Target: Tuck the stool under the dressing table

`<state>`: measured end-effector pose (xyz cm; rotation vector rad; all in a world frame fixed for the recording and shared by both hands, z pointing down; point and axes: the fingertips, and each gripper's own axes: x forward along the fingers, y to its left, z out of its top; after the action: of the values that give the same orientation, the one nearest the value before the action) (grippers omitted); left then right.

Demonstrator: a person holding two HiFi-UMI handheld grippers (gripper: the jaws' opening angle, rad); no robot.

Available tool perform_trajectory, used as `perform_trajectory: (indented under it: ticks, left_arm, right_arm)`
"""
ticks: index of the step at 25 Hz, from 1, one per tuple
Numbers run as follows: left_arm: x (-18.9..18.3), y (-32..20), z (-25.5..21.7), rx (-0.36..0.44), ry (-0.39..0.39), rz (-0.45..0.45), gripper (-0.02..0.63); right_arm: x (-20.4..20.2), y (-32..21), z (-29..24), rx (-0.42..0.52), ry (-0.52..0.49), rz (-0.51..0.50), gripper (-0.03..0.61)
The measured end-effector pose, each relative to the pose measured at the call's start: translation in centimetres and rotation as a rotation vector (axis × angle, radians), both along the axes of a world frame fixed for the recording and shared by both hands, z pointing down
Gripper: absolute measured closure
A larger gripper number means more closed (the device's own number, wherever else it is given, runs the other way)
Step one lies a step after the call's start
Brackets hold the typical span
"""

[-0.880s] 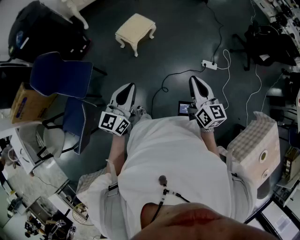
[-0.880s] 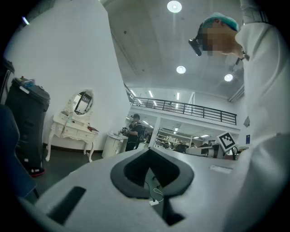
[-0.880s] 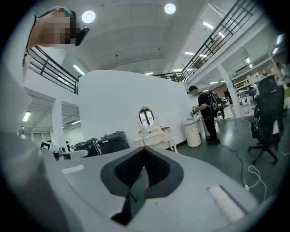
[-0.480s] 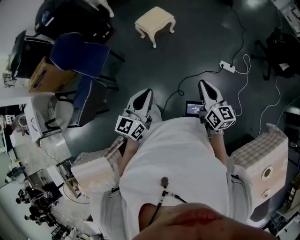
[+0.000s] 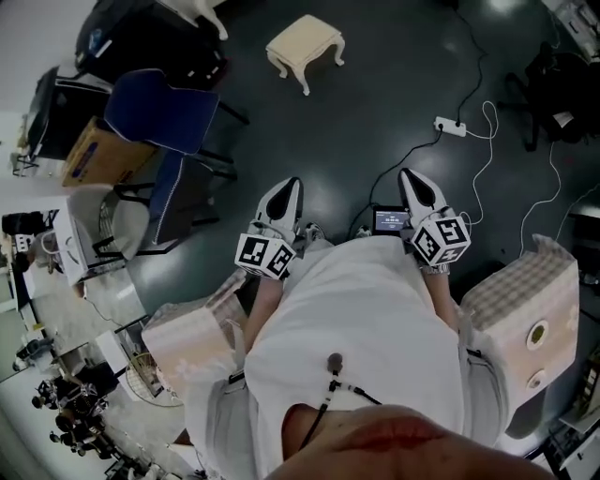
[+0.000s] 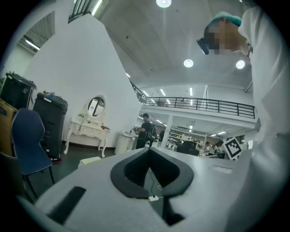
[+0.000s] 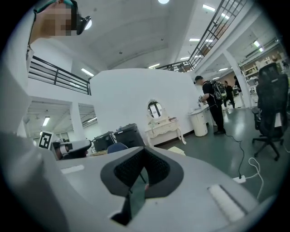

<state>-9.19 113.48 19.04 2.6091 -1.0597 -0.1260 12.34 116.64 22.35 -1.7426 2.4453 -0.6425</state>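
The cream stool (image 5: 305, 45) stands on the dark floor far ahead of me, and it shows low and small in the left gripper view (image 6: 90, 160) and the right gripper view (image 7: 176, 150). The white dressing table with an oval mirror (image 6: 88, 129) stands against the wall beyond it; the right gripper view has it too (image 7: 163, 129). Only one of its legs (image 5: 202, 11) reaches into the head view. My left gripper (image 5: 292, 185) and right gripper (image 5: 412, 176) are held close in front of my body, both shut with nothing in them, well short of the stool.
A blue chair (image 5: 155, 112) and a cardboard box (image 5: 89, 155) stand at the left. A power strip (image 5: 450, 127) with trailing cables lies on the floor at the right, near a black office chair (image 5: 553, 84). A person (image 6: 146, 129) stands by a white bin.
The view has swung, so the stool now sits further right and higher in the head view and the blue chair has come inward. Both grippers stay shut in front of my body.
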Motion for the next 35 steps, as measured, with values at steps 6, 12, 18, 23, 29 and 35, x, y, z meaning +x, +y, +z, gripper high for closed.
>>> perform_trajectory:
  ticks: [6,12,18,23,29,35]
  left_arm:
    - [2.2,0.5,-0.6,0.037,0.012,0.017,0.607]
    - [0.7,1.3,0.7,-0.006,0.063,-0.092,0.607]
    - [-0.9,-0.6,1.8,-0.036,0.087,-0.184,0.607]
    - [-0.9,-5.2,2.2,-0.02,0.071,-0.179,0.607]
    - [-0.4,-12.0,2.0,0.005,0.035,-0.048,0.607]
    - [1.0,-20.2,1.1,0.002,0.074,0.042,0.607]
  right_arm:
    - [-0.3,-0.1,-0.8,0.014,0.056,-0.037,0.571]
    - [0.3,0.3,-1.5,0.04,0.05,-0.07,0.571]
    - [2.2,-1.2,-0.7,0.009,-0.014,-0.029,0.571]
    - [2.6,-6.0,-0.3,0.013,-0.015,-0.01,0.571]
    - [0.8,-12.9,-2.3,0.039,0.01,-0.02,0.571]
    - [0.4,-19.7,-3.2,0.043,0.059,0.011,0.571]
